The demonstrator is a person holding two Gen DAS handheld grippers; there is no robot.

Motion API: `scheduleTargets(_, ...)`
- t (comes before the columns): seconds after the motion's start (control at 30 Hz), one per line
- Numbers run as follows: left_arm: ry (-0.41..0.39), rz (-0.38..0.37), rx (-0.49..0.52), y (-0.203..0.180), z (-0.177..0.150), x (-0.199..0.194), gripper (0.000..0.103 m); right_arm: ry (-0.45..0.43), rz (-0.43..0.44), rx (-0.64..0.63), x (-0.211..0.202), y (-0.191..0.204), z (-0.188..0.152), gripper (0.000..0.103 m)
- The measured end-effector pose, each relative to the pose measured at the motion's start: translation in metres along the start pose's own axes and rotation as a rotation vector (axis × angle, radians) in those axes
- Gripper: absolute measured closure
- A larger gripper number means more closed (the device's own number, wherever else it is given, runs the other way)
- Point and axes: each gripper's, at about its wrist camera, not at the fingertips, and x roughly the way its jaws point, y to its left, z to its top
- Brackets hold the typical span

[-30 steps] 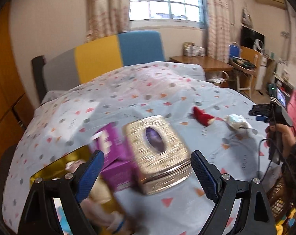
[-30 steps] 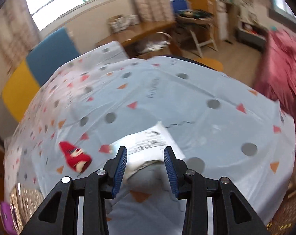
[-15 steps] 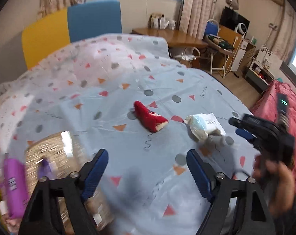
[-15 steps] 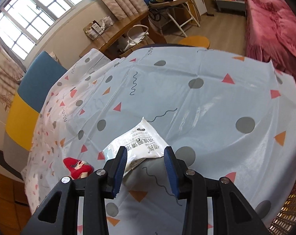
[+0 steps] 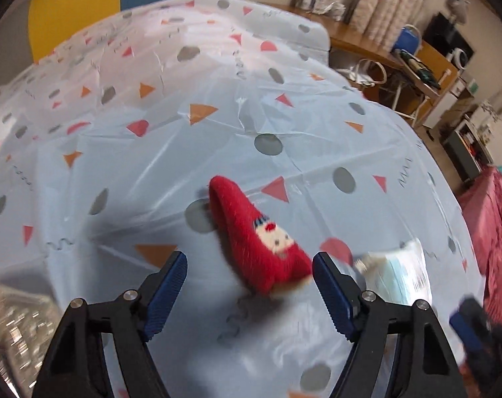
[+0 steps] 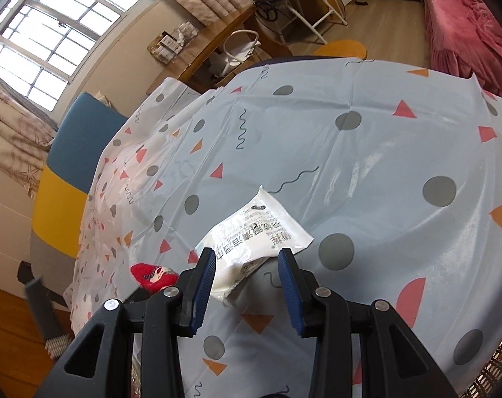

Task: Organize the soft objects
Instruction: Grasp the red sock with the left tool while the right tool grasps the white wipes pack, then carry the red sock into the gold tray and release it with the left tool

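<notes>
Left gripper (image 5: 249, 272) over the patterned tablecloth (image 5: 218, 126), jaws closing, the red knitted toy (image 5: 254, 235) lying between them, pads not touching it; a white wipes packet (image 5: 400, 272) just beside, to the right.

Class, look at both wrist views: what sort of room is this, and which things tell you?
Probably a lived-in home bedroom or living room: a bed with a pink cover, a curtained window, and a wooden desk beside the cloth-covered table.
</notes>
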Motion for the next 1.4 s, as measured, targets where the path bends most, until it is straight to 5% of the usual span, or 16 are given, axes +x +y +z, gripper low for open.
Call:
scheduleTargets(0.03,0.009,0.002,-0.007,-0.001,0.003,0.007,0.026,0.001,0.0,-0.003,0.0,0.001,0.0,0.064)
scheduleTargets(0.17,0.042,-0.055,-0.004,0.0,0.002,0.024,0.065,0.012,-0.002,0.005,0.003,-0.001,0.0,0.064)
scheduleTargets(0.27,0.019,-0.078,0.032,-0.002,-0.01,0.01,0.077,0.027,0.005,0.021,0.006,-0.005,0.0,0.064)
scheduleTargets(0.6,0.016,-0.06,0.104,0.01,-0.07,-0.03,0.078,0.172,0.052,0.089,0.035,-0.008,-0.009,0.062)
scheduleTargets(0.73,0.001,-0.082,0.115,0.013,-0.086,-0.048,0.078,0.153,0.035,0.127,0.041,-0.004,-0.003,0.042)
scheduleTargets(0.93,-0.067,-0.111,0.169,0.011,-0.102,-0.082,0.078,0.16,-0.022,0.108,0.067,0.015,0.013,0.04)
scheduleTargets(1.17,-0.119,-0.141,0.178,0.022,-0.114,-0.114,0.078,0.195,-0.182,-0.126,0.102,0.055,0.027,0.04)
scheduleTargets(1.4,-0.131,-0.137,0.18,0.027,-0.117,-0.126,0.078,0.234,-0.335,-0.45,0.123,0.091,0.002,0.045)
